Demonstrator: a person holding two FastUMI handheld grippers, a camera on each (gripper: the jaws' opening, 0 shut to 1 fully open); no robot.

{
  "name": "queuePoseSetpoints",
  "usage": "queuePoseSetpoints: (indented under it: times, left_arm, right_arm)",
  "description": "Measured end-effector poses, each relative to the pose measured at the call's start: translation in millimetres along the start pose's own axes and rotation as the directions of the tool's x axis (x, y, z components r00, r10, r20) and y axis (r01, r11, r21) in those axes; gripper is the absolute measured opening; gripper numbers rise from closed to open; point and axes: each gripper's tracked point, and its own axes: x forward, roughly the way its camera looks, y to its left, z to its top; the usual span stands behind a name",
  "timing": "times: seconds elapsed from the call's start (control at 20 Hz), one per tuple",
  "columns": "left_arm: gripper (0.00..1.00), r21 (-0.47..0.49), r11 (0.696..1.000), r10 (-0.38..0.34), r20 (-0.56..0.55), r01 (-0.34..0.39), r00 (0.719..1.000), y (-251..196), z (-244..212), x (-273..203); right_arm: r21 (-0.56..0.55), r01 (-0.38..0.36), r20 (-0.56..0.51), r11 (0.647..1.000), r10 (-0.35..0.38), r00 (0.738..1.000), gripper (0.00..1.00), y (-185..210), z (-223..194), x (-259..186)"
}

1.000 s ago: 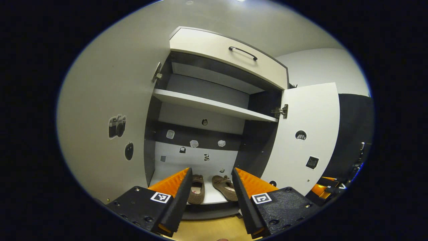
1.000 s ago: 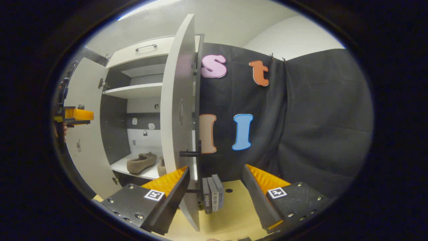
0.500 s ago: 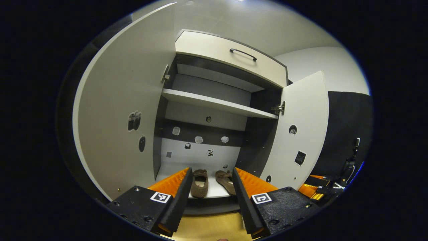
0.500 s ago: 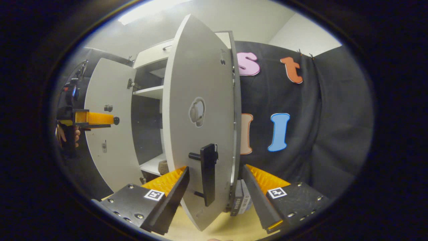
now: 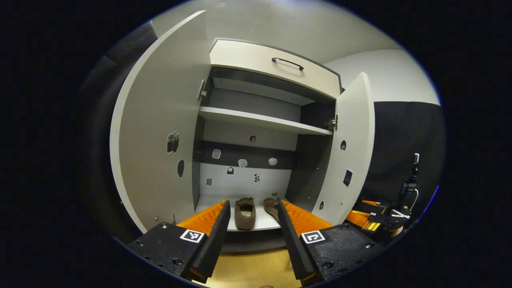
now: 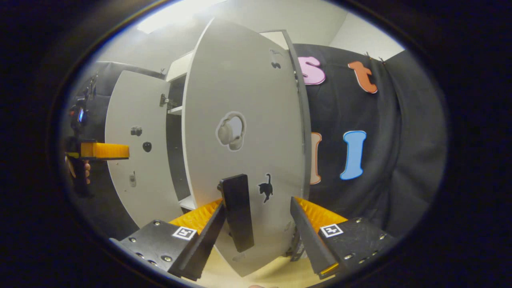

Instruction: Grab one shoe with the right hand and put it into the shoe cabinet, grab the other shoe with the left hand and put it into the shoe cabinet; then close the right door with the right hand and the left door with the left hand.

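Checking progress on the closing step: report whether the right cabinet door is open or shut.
Open, partway swung: the right door stands angled off the cabinet, shoes visible inside.

Brown shoes (image 5: pixel 245 207) inside cabinet (image 5: pixel 276 66) (doors ajar).

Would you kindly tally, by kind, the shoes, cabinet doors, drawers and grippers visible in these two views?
Shoes: 2, one brown shoe and a second shoe beside it on the bottom shelf.
Cabinet doors: 2, left door and right door.
Drawers: 1, top drawer.
Grippers: 2, left gripper and right gripper, jaws apart.
Total: 7.
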Motion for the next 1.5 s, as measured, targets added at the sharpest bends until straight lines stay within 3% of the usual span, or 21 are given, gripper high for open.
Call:
queuePoseSetpoints:
  times: [0.2,0.25,0.5,0.7,0.95,1.1,1.5]
  left_arm:
    - [0.73,0.007,1.000,0.015,0.001,-0.015,1.000,5.9,0.9,-8.3]
    - [0.73,-0.001,1.000,0.016,-0.005,-0.016,1.000,7.4,-0.2,-13.4]
    - [0.73,-0.034,0.998,0.046,0.000,-0.046,0.999,23.8,6.7,-47.6]
    - [0.73,-0.046,0.988,0.152,0.036,-0.151,0.988,66.4,15.7,-73.8]
    - [0.73,-0.091,0.951,0.301,0.048,-0.296,0.952,126.8,13.2,-107.7]
    - [0.74,-0.105,0.932,0.351,0.034,-0.346,0.936,157.7,5.8,-112.3]
    - [0.74,-0.106,0.946,0.302,-0.050,-0.306,0.952,189.8,-36.2,-84.7]
  right_arm:
    - [-0.005,-0.035,-0.009,0.999,0.035,0.999,0.94,14.1,-6.4,21.8]
    - [0.005,-0.050,-0.014,0.999,0.050,0.999,1.00,19.3,-6.9,26.1]
    - [0.028,-0.095,-0.014,0.995,0.096,0.995,1.00,42.6,-9.0,53.6]
    - [0.020,-0.106,-0.012,0.994,0.106,0.994,1.00,55.3,-9.2,73.4]
    - [0.077,-0.123,-0.030,0.989,0.126,0.992,1.00,63.8,-13.2,92.1]
    - [0.081,-0.115,-0.030,0.990,0.118,0.993,1.00,68.1,-11.0,101.4]
    - [0.048,-0.055,-0.034,0.997,0.057,0.998,0.98,68.5,-14.7,105.1]
